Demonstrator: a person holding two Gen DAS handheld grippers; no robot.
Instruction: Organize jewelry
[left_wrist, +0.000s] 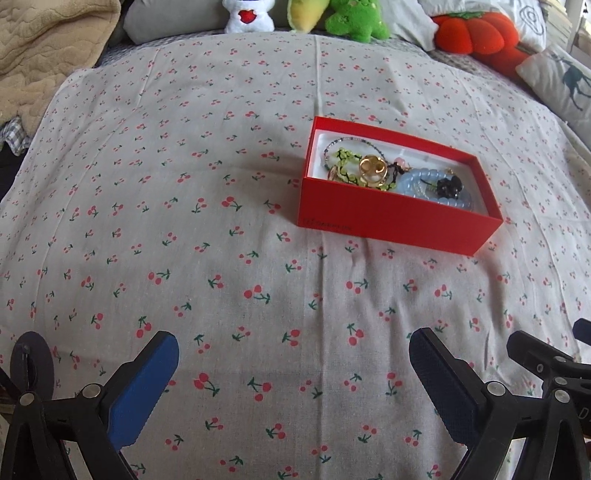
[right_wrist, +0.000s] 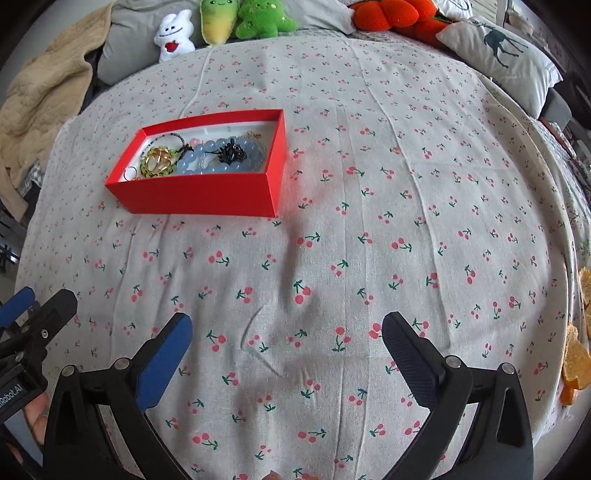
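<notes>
A red open box (left_wrist: 391, 218) (right_wrist: 207, 194) sits on the cherry-print cloth (left_wrist: 184, 221) (right_wrist: 369, 221). Inside lie a pale blue bead bracelet (left_wrist: 424, 184) (right_wrist: 221, 162), a gold ring piece (left_wrist: 373, 168) (right_wrist: 159, 158), a green beaded strand (left_wrist: 345, 157), a black flower charm (left_wrist: 448, 186) (right_wrist: 231, 151) and a thin bead chain (left_wrist: 340, 142). My left gripper (left_wrist: 293, 347) stands open over bare cloth, well in front of the box. My right gripper (right_wrist: 286, 328) is open too, nothing between its fingers, with the box far up to its left.
Plush toys line the far edge: a white one (right_wrist: 173, 35), a yellow-green one (right_wrist: 218, 18), a green one (left_wrist: 356, 18) and an orange one (left_wrist: 469, 31). A beige blanket (right_wrist: 40, 96) lies far left, a deer-print pillow (right_wrist: 506, 51) far right. Orange scraps (right_wrist: 576, 362) lie at the right edge.
</notes>
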